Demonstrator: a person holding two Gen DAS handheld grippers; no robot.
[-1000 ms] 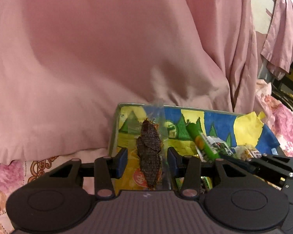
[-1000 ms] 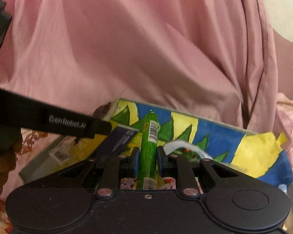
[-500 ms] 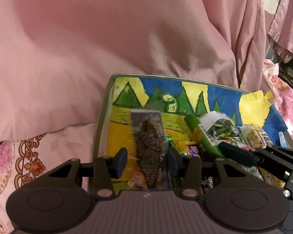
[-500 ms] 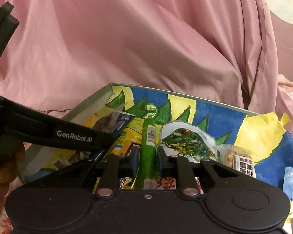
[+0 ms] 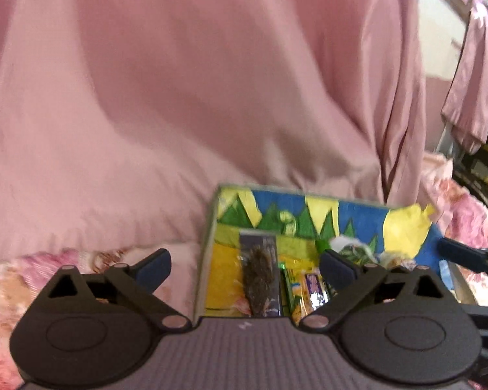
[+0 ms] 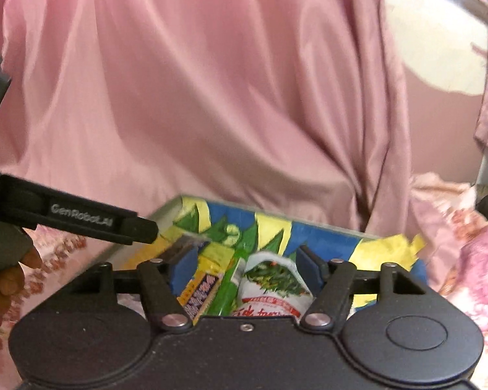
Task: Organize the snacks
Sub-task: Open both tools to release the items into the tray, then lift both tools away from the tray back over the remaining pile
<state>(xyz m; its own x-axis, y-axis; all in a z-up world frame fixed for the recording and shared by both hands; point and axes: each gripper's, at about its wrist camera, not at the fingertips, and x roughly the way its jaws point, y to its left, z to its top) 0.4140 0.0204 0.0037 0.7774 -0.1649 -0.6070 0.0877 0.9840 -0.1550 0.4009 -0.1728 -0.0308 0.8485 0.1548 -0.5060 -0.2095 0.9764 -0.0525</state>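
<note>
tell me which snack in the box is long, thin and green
The green stick pack, lying slanted between the yellow-and-purple packet and the white bag printed with greens. The other snacks are flat packets; this one is a narrow tube.

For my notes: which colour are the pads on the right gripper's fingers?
Blue. The pads on the right gripper show best in the right wrist view.

The right gripper (image 6: 244,269) hangs with its jaws spread wide over the painted box (image 6: 322,237), gripping nothing. Down inside, a green tube (image 6: 232,284) lies between a yellow packet (image 6: 201,291) and a white veggie pouch (image 6: 271,287). The other gripper's finger (image 6: 91,219) pokes in from the left.
</note>
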